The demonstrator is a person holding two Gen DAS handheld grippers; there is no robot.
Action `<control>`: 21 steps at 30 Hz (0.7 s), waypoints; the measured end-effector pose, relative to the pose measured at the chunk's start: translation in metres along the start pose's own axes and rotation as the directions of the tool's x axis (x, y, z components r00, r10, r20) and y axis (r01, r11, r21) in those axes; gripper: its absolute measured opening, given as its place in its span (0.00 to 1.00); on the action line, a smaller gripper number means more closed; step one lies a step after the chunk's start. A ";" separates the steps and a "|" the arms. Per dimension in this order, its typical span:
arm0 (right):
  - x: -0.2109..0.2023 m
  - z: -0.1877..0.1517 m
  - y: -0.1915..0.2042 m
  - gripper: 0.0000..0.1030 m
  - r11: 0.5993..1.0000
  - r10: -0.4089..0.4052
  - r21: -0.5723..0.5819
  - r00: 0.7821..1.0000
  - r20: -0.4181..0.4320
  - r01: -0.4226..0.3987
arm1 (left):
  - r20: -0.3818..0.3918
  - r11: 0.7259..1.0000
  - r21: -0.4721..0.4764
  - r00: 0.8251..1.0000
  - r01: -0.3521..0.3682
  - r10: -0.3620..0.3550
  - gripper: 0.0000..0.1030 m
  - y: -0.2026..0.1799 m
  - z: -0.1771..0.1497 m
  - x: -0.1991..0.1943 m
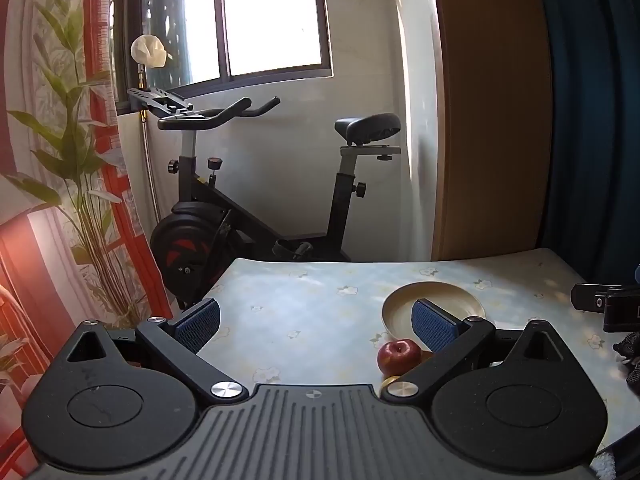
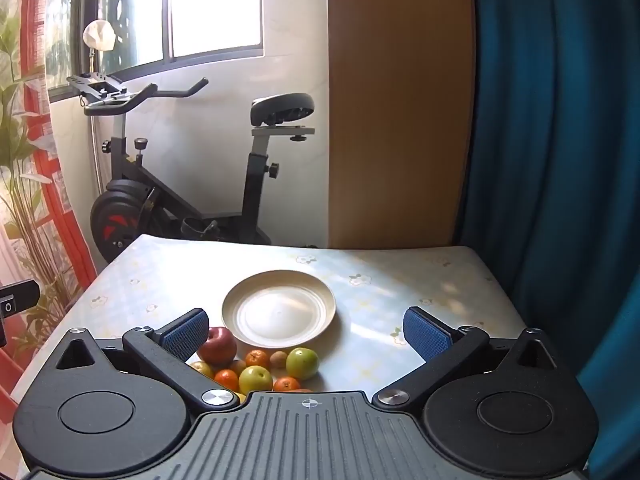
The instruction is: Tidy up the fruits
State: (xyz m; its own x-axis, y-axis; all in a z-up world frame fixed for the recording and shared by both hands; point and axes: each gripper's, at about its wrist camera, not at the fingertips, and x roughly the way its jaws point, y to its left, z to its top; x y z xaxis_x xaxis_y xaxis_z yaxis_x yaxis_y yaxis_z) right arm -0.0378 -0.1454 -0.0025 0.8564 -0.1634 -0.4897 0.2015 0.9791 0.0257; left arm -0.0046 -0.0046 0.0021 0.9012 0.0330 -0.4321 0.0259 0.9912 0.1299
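In the right wrist view a cream plate [image 2: 279, 309] sits empty on the table. Just in front of it lies a cluster of fruit: a red apple [image 2: 217, 345], green fruits [image 2: 303, 363] [image 2: 256, 377], small oranges [image 2: 256, 358] [image 2: 286, 384] and a brown kiwi [image 2: 278, 359]. My right gripper [image 2: 308, 330] is open and empty, held above the fruit. In the left wrist view the plate [image 1: 404, 306] and red apple [image 1: 399, 357] show to the right. My left gripper [image 1: 318, 325] is open and empty over the table, left of the fruit.
The table [image 2: 380, 280] has a pale floral cloth. An exercise bike [image 2: 180, 184] stands beyond its far edge, below a window. A blue curtain [image 2: 560, 160] hangs at right and a plant-print curtain [image 1: 60, 200] at left. The right gripper's body [image 1: 608, 306] shows at the left view's right edge.
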 end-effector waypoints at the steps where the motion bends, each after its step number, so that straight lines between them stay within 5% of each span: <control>1: 0.001 -0.001 0.001 1.00 1.000 -0.001 0.000 1.000 0.003 0.001 | 0.001 1.000 -0.002 1.000 0.000 0.000 1.00 0.001 0.000 0.000; 21: -0.004 -0.003 0.003 1.00 1.000 -0.009 0.001 1.000 0.019 0.009 | 0.022 1.000 0.014 1.000 -0.009 0.008 1.00 -0.002 -0.004 -0.002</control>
State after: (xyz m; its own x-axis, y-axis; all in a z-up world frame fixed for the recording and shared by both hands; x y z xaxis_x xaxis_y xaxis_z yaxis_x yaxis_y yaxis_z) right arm -0.0419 -0.1418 -0.0036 0.8632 -0.1746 -0.4737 0.2099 0.9775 0.0222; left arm -0.0084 -0.0065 -0.0009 0.9109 0.0384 -0.4108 0.0241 0.9890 0.1459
